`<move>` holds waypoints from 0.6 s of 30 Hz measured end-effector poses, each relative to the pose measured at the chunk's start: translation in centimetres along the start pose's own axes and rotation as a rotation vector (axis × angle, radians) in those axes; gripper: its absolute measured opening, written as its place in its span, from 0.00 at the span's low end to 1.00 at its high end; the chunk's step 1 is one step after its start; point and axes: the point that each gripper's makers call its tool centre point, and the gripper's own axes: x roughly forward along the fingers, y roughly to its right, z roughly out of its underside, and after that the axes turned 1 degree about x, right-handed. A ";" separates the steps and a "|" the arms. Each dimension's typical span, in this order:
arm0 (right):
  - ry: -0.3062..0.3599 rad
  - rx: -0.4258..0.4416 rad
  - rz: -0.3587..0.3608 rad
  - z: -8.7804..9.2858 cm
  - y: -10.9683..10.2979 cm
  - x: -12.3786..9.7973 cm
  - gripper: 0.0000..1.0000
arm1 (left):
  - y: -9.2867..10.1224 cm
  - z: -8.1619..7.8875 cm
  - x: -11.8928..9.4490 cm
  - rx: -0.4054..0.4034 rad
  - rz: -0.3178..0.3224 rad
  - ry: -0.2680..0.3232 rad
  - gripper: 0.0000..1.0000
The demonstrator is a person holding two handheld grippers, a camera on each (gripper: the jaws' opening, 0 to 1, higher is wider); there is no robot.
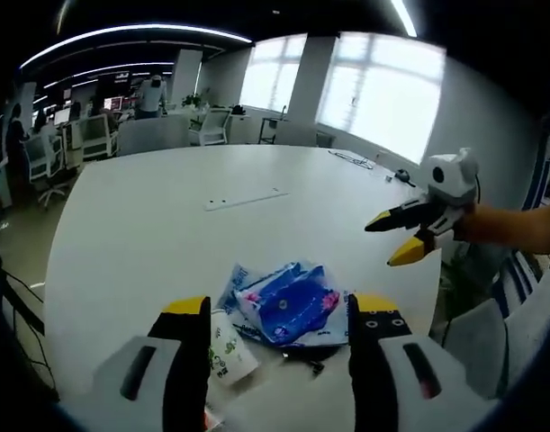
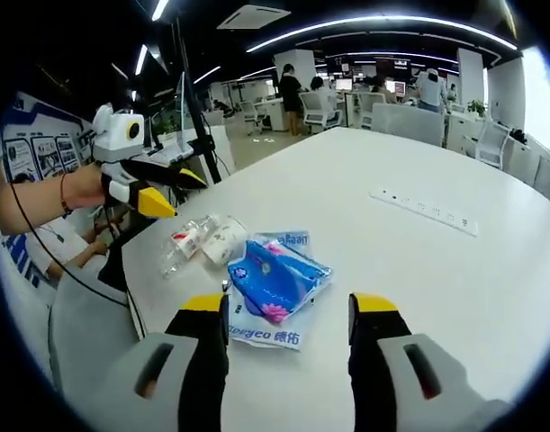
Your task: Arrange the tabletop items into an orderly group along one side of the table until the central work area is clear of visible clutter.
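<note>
L claw (image 1: 279, 315) was spread w/ nothing in it, hovering just short of the blue tissue packs (image 1: 288, 306), a paper cup (image 1: 228, 349) lying beside its left jaw. R claw (image 2: 289, 310) was also spread & empty above the white table (image 2: 419, 270), packs right ahead betw. its tips, a small bottle (image 2: 183, 245) further off to the left.

- We see a smooth, matt white table (image 2: 455, 270) ahead of both claws.
- The blue tissue pack (image 2: 276, 277) between the right gripper (image 2: 291, 310) jaws is glossy, crinkled plastic film.
- Just beyond it, the clear bottle (image 2: 183, 245) looks like shiny plastic.
- The left gripper (image 1: 276, 315) jaws are matt black with yellow tips.
</note>
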 end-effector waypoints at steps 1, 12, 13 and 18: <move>0.000 0.002 0.001 0.0 0.0 0.1 0.52 | 0.0 0.1 0.2 0.004 -0.001 -0.004 0.59; -0.023 0.024 0.019 0.7 0.4 1.6 0.48 | 0.1 1.5 2.4 -0.001 -0.006 -0.048 0.51; -0.023 0.026 0.019 0.7 0.4 1.8 0.47 | 0.1 1.5 2.6 0.000 -0.008 -0.051 0.50; -0.029 0.032 0.025 0.8 0.5 2.5 0.45 | 0.1 2.0 3.3 -0.003 -0.016 -0.066 0.47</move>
